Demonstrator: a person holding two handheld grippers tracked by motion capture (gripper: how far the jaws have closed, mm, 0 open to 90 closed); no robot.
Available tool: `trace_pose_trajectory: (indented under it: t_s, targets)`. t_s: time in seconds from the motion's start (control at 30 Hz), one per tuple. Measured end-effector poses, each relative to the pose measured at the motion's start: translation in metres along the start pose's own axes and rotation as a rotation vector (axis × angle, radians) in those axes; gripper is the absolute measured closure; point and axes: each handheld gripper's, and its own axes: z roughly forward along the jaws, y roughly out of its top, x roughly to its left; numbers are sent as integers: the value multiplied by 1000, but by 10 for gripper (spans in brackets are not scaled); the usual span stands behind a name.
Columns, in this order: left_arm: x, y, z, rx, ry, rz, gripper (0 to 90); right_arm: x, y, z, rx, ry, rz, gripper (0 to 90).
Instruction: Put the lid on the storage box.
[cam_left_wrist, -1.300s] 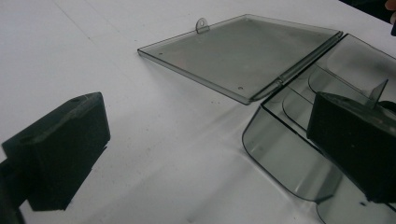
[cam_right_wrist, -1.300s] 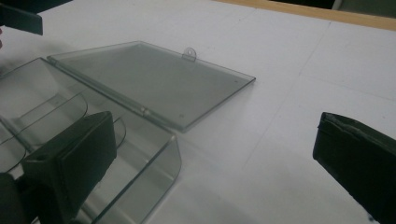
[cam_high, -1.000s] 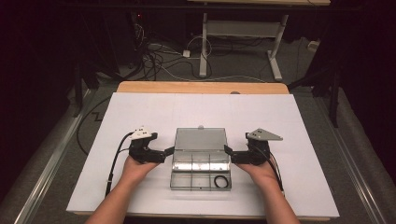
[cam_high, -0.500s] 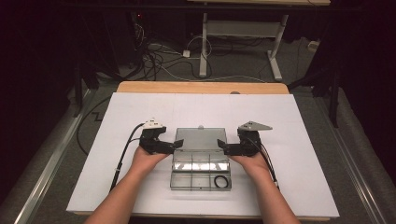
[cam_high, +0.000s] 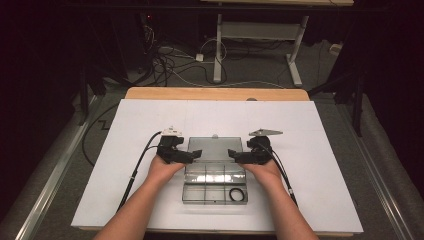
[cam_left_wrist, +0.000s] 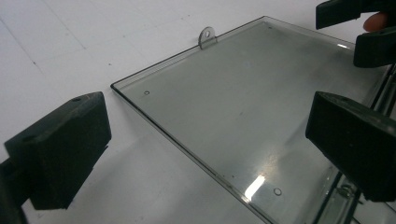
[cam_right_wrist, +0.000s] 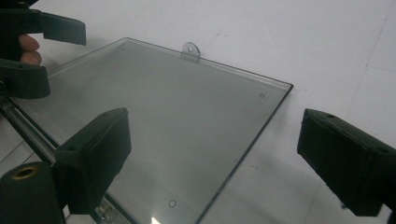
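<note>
A clear plastic compartment box (cam_high: 215, 187) lies open on the white table, its lid (cam_high: 215, 146) flat on the far side. The lid has a small hang tab (cam_left_wrist: 205, 36) (cam_right_wrist: 190, 49) on its far edge. A black ring (cam_high: 238, 194) sits in the near right compartment. My left gripper (cam_high: 194, 154) (cam_left_wrist: 205, 149) is open, its jaws astride the lid's left edge (cam_left_wrist: 187, 144). My right gripper (cam_high: 234, 154) (cam_right_wrist: 219, 161) is open too; its jaws have just been closing a little, astride the lid's right edge (cam_right_wrist: 252, 140), pads clear of it.
The white sheet (cam_high: 125, 130) covers the wooden table (cam_high: 215, 93). Cables (cam_high: 135, 170) trail from both grippers toward the near edge. Beyond the table are floor cables and a desk frame (cam_high: 255, 30). Each gripper view shows the other gripper (cam_left_wrist: 369, 28) (cam_right_wrist: 28, 46) across the lid.
Both hands have moved away from the person and inward, from beside the box's tray to the lid's two side edges. The box has not shifted.
</note>
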Motion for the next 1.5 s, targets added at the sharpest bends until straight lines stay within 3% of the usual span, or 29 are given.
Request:
trace_pose_trajectory:
  t_s: [0.53, 1.0, 1.5]
  targets:
    - [-4, -2, 3, 26, 15, 29, 0, -3, -3, 5, 33, 33, 38, 164]
    - [-5, -2, 3, 27, 15, 31, 4, -8, -5, 8, 65, 124, 133, 183]
    - [-5, -2, 2, 22, 21, 37, 9, -9, -5, 8, 72, 148, 163, 234]
